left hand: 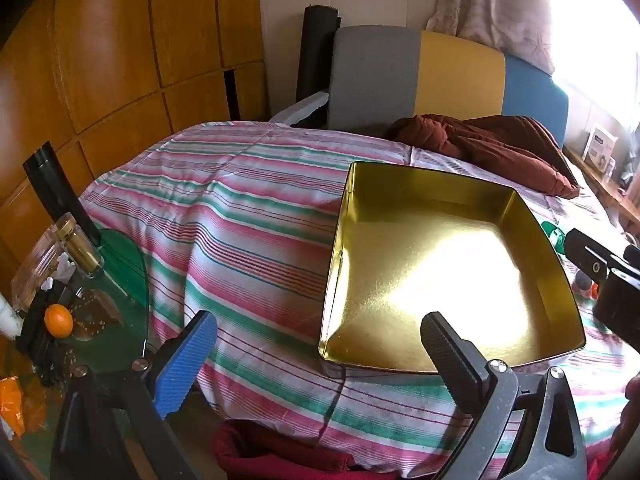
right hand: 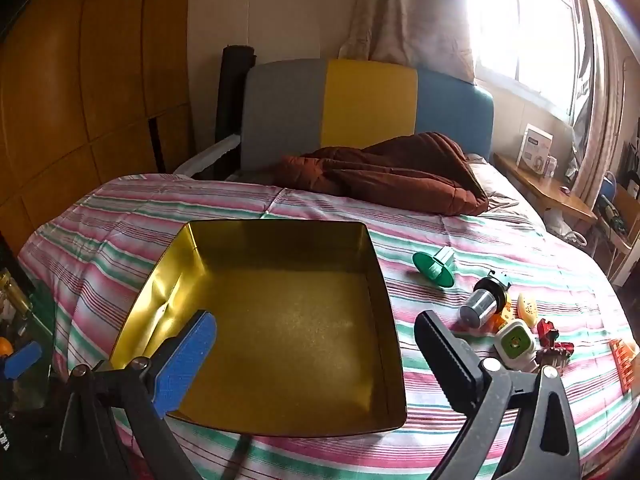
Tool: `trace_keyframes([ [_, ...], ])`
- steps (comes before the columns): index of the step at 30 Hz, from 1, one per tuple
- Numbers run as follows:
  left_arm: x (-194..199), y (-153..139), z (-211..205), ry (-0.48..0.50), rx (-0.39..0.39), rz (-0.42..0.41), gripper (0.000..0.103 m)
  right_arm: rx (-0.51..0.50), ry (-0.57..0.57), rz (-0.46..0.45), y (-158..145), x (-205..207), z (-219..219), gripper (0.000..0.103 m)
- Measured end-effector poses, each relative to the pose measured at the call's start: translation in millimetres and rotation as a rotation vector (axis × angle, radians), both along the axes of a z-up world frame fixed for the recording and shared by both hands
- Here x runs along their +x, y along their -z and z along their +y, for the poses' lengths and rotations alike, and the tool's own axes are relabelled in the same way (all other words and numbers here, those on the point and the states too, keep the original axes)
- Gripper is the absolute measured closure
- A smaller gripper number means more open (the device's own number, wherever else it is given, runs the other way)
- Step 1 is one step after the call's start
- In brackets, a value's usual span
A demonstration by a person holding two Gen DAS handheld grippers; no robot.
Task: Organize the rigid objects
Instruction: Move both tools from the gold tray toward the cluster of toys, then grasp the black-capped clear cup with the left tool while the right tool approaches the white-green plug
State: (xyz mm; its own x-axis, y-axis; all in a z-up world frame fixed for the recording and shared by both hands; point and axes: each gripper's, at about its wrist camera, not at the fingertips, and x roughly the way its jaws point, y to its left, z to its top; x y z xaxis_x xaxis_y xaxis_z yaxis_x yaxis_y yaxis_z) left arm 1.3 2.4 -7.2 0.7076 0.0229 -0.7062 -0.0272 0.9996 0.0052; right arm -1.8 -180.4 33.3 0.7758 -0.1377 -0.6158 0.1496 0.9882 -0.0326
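Note:
A gold metal tin [left hand: 340, 248] [right hand: 384, 280] lies on the striped bedspread with nothing in it. My left gripper [left hand: 318, 334] is open at the tin's near left corner, nothing between its fingers. My right gripper [right hand: 316, 334] is open over the tin's near edge, also holding nothing. Right of the tin lie several small objects: a green funnel-shaped piece [right hand: 434, 266], a silver cylinder [right hand: 480, 304], a yellow oval piece [right hand: 527, 308], a white cube with a green face [right hand: 514, 342] and a red toy [right hand: 550, 336]. In the left wrist view the right gripper's black body [left hand: 608, 276] shows at the right edge.
A brown quilt [right hand: 384, 176] is bunched near the grey, yellow and blue headboard [right hand: 368, 108]. A green glass side table [left hand: 116, 280] at the left carries a bottle [left hand: 82, 248] and an orange [left hand: 59, 320]. A wooden shelf [right hand: 548, 192] runs under the window.

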Motion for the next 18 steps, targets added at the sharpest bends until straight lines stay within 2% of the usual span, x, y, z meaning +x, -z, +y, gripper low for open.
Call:
trace_keyframes([
  [3,-0.2,0.2,-1.2,0.012,-0.003,-0.001,0.0,-0.001,0.005,0.001,1.2,0.6,-2.9,0.002],
  [10,1.5,4.4,-4.5,0.104,-0.084,0.034,0.0,0.006,0.022,0.02,8.8,2.1,-20.9,0.002],
  [18,6.1,-9.1,-27.9,0.155,-0.012,-0.022,0.0,0.05,0.054,0.02,10.8,0.0,-74.2,0.002],
])
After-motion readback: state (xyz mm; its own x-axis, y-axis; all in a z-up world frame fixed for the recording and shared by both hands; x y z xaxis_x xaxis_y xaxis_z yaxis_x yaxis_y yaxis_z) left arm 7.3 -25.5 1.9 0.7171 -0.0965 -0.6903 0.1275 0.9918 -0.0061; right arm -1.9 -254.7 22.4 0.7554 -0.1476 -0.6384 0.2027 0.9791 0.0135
